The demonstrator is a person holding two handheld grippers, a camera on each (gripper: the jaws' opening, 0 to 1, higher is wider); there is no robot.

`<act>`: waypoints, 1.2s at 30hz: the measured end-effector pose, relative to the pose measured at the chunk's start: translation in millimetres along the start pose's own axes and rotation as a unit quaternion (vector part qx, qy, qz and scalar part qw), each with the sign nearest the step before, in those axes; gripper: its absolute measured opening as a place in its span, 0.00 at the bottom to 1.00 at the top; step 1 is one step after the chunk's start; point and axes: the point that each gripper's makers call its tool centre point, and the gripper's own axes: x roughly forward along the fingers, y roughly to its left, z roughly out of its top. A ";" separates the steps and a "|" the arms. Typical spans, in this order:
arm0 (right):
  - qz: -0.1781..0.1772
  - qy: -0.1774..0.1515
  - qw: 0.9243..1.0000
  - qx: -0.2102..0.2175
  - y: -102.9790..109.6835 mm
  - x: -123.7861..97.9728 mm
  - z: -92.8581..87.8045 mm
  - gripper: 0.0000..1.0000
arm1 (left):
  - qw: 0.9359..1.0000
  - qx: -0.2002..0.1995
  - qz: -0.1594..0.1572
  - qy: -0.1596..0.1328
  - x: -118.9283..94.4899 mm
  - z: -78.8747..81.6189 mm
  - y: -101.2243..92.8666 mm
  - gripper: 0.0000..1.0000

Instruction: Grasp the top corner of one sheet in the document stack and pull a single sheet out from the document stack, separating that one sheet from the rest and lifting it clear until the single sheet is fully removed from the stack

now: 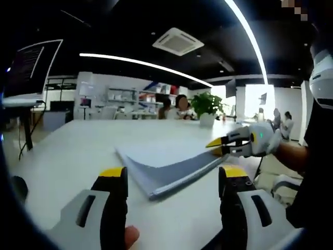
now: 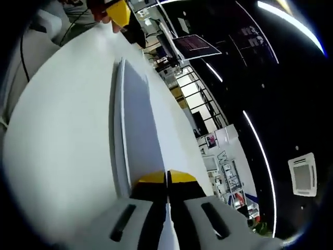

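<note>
Pinching the top sheet's corner at the stack's far edge.

Lying flat on the long white table [image 1: 67, 156], the thick white paper document stack [image 1: 166, 169] sits between the two tools. The right yellow-tipped gripper [image 2: 167, 177] has its jaws pressed together on the top white sheet [image 2: 138, 125] at a corner, holding it just above the pile. The left yellow-tipped gripper [image 1: 174, 174] hovers near the stack's near edge, jaws spread wide apart, gripping nothing. A potted green plant [image 1: 207, 107] stands at the table's far end.

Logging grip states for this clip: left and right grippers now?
Left gripper: open, holding nothing, near the document stack.
Right gripper: shut on the top sheet.
</note>
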 end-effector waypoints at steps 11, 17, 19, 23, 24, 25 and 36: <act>-0.024 -0.022 0.990 0.135 -20.5 -16.4 9.7 0.02 | 1.000 0.007 -0.008 0.011 1.0 -3.6 -3.9 0.70; -0.048 -0.055 0.975 0.210 -48.2 -33.1 21.3 0.02 | 1.000 -0.014 -0.015 -0.005 -2.4 3.2 -3.6 0.68; -0.046 -0.057 0.972 0.223 -54.6 -35.7 21.3 0.02 | 1.000 -0.016 -0.015 -0.009 -1.9 5.4 -4.1 0.68; -0.044 -0.066 0.970 0.231 -61.9 -43.2 27.5 0.02 | 1.000 -0.012 -0.016 -0.010 -1.8 8.4 -5.9 0.67; -0.044 -0.069 0.969 0.231 -63.1 -46.7 29.3 0.02 | 1.000 -0.009 -0.016 -0.011 -3.1 10.6 -7.4 0.67; -0.043 -0.071 0.969 0.232 -63.6 -49.2 30.7 0.02 | 1.000 -0.006 -0.017 -0.017 -3.9 12.9 -8.4 0.66; 0.009 -0.065 0.966 0.250 -59.0 -66.3 25.6 0.02 | 1.000 0.026 -0.014 -0.007 -7.8 17.3 -14.1 0.65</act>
